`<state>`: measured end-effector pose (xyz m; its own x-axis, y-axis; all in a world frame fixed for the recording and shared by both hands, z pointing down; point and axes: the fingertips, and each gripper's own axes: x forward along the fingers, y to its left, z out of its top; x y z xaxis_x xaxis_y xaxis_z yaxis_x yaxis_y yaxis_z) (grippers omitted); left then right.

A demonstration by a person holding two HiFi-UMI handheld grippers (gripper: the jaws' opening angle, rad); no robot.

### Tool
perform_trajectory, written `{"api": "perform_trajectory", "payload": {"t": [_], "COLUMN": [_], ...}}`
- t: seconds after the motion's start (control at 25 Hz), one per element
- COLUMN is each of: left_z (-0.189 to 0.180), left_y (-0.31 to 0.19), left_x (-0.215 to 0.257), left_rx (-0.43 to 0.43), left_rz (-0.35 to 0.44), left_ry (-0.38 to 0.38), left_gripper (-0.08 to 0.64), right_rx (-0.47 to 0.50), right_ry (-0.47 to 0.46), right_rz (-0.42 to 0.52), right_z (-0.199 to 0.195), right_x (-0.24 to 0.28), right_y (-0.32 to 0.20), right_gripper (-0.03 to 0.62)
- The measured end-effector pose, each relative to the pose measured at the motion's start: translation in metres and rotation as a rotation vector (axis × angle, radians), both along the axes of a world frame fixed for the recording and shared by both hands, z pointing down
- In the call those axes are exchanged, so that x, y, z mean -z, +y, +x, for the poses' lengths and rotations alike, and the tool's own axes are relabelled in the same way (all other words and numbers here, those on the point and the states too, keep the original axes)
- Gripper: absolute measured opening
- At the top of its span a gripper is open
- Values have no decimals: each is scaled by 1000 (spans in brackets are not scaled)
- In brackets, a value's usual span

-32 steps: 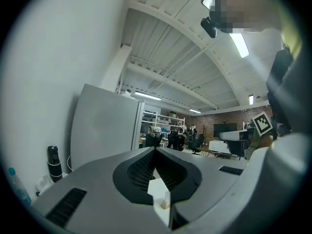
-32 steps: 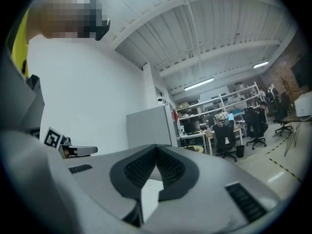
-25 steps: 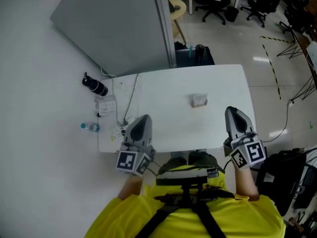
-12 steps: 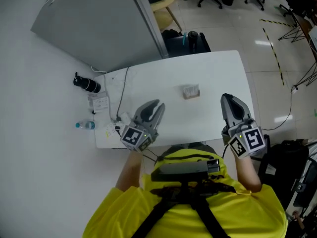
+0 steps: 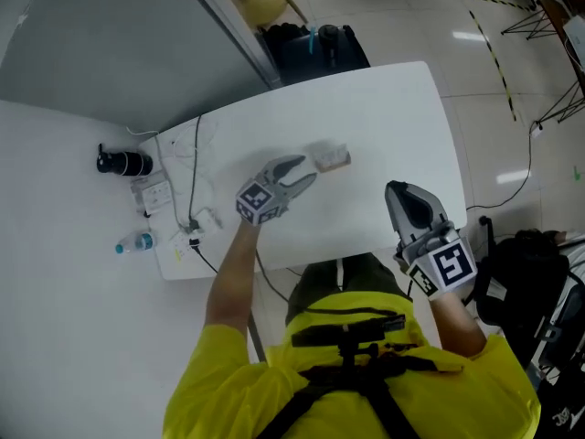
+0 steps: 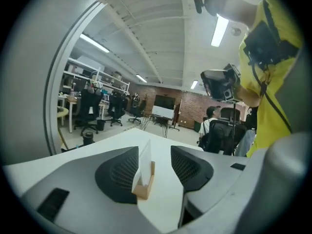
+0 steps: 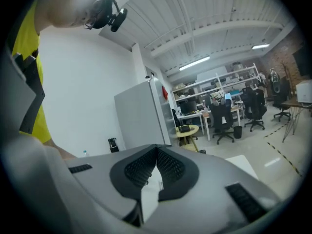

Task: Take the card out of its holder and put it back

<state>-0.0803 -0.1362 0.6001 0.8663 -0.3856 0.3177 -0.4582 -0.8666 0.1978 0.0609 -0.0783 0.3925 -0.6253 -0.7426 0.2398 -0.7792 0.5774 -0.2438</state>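
Observation:
A white card (image 6: 145,161) stands upright in a small wooden holder (image 6: 144,190) on the white table (image 5: 402,117). In the head view the card and holder (image 5: 332,158) sit near the table's middle. My left gripper (image 5: 306,171) reaches over the table just short of them. Its jaws have just been opening and are now wide apart. In the left gripper view the card sits between the left gripper's (image 6: 155,150) fingertips, touching neither pad. My right gripper (image 5: 400,195) hovers by the table's near right edge, away from the card. The right gripper's (image 7: 157,152) jaws are shut on nothing.
A thin cable (image 5: 194,176) runs over the table's left part. On the floor to the left lie a black bottle (image 5: 122,163), a power strip (image 5: 151,195) and a small water bottle (image 5: 135,243). A grey partition (image 5: 110,53) stands behind. A black bag (image 5: 512,282) sits at the right.
My left gripper has moved forward and down over the table to the card holder, and its jaws have opened. My right gripper has sunk a little near the table's edge.

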Motion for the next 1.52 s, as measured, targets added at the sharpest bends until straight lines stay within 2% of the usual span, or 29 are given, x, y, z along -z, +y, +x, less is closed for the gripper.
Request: {"api": "perform_trajectory", "payload": {"t": [0.16, 0.28, 0.36, 0.48, 0.68, 1.08, 1.32, 1.52], "left_z": [12, 19, 23, 32, 36, 29, 25, 23], "left_y": [-18, -28, -32, -35, -39, -36, -36, -30], "left_x": [-34, -45, -48, -47, -42, -19, 19, 71], "left_rx": [-90, -132, -175, -210, -212, -151, -147, -149], "left_rz": [-55, -101, -125, -127, -93, -30, 27, 55], "left_ry": [18, 80, 112, 138, 134, 154, 159, 181], "left_gripper": [209, 209, 123, 42, 20, 18, 18, 17], "right_rx": [24, 28, 31, 40, 52, 62, 59, 54], "right_ry": [14, 9, 7, 7, 6, 11, -5, -19], "right_rz": [-37, -52, -62, -79, -92, -93, -96, -69], "right_z": [0, 2, 1, -1, -3, -8, -11, -9], "right_x": [-30, -45, -53, -63, -69, -69, -64, -46], "right_y": [1, 2, 4, 8, 15, 20, 24, 24], "right_gripper": [6, 6, 6, 6, 6, 6, 6, 6]}}
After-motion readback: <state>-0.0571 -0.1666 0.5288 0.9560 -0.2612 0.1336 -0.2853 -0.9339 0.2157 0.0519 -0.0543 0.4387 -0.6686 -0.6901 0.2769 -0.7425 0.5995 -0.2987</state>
